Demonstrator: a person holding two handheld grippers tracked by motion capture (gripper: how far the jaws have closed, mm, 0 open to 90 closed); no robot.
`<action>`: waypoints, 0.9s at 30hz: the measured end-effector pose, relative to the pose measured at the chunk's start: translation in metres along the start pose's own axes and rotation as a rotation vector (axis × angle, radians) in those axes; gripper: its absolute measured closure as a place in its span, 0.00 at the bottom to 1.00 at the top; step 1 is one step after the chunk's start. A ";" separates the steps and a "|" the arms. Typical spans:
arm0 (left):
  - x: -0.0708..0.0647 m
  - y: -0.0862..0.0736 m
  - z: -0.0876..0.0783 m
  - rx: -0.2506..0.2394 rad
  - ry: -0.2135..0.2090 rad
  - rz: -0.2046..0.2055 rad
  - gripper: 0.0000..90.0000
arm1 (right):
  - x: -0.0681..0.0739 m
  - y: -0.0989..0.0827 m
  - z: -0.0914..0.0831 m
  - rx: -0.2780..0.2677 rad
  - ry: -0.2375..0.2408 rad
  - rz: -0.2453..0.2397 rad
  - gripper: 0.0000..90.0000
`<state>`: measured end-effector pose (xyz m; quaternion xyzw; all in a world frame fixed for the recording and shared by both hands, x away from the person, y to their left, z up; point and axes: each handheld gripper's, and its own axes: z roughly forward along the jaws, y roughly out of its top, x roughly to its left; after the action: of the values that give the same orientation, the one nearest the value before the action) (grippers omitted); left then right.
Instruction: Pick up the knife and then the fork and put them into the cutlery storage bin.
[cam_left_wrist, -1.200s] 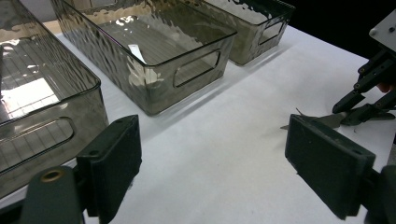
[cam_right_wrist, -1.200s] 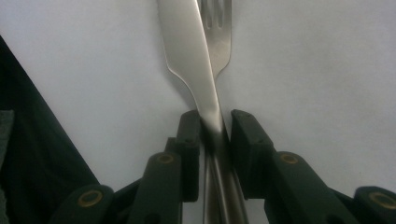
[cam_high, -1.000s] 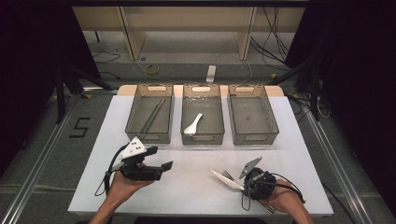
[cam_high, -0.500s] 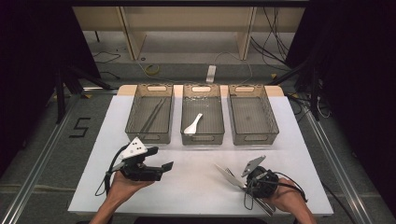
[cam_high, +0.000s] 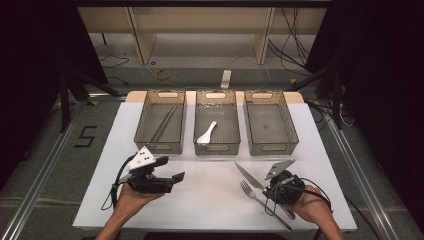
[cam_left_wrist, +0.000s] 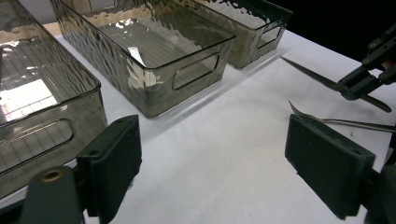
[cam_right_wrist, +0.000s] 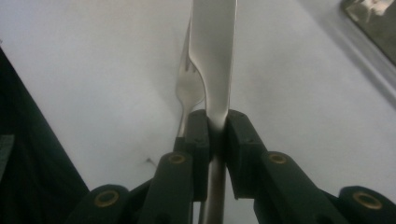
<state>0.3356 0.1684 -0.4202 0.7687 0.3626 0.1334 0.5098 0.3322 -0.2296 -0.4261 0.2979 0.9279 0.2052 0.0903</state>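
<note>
My right gripper is shut on a table knife, gripping where the blade meets the handle. The blade points up-left, a little off the white table. A metal fork lies on the table just beneath the knife. At the table's front left my left gripper is open with nothing between its jaws. The left gripper view also catches the knife and the fork at its right.
Three smoky clear bins stand in a row at the back. The left bin holds chopsticks, the middle bin a white spoon, and the right bin has nothing in it. The white table ends close in front of both hands.
The right hand has risen a little with the knife, whose blade now points more steeply up-left. The fork stays on the table. The left gripper has not moved.
</note>
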 end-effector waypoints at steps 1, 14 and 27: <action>0.000 0.000 0.000 -0.004 0.001 -0.001 0.20 | -0.002 0.001 -0.001 -0.006 -0.002 0.003 0.90; 0.004 -0.001 -0.007 -0.034 0.008 -0.030 0.20 | -0.027 0.015 -0.012 -0.084 -0.038 0.052 0.90; 0.004 -0.002 -0.011 -0.046 0.009 -0.029 0.20 | -0.054 0.031 -0.024 -0.145 -0.077 0.109 0.90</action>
<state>0.3316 0.1795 -0.4177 0.7509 0.3729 0.1378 0.5273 0.3849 -0.2460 -0.3885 0.3482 0.8889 0.2649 0.1359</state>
